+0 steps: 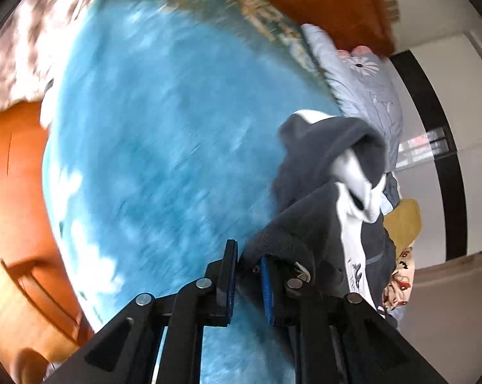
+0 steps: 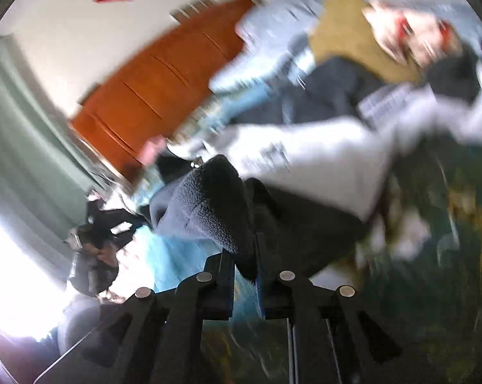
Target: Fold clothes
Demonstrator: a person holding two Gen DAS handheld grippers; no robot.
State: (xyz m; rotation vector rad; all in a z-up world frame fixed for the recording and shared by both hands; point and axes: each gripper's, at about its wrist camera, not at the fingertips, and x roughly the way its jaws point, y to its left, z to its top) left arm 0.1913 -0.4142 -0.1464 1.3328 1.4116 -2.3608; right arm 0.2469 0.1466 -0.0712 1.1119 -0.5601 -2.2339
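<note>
Fleece: we see the grey fleece garment [image 1: 308, 172] above the blue bedspread [image 1: 164, 134].
Left gripper [image 1: 248, 270]: we see it clamped on fleece.
Right gripper [image 2: 245, 272]: pinching fleece too.

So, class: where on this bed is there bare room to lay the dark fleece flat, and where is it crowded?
Free: the blue bedspread, between the wooden furniture and the dark fleece. Crowded: the clothes pile and pale quilt. Both tongs, left and right, grip the fleece.

My left wrist view: close, tilted over blue fuzzy blanket [image 1: 164, 134]. My right wrist view: close, blurred, facing orange wooden cabinet [image 2: 164, 73]. Shared: dark grey fleece garment [image 1: 308, 198] [image 2: 221, 204], blanket, cabinet.
</note>
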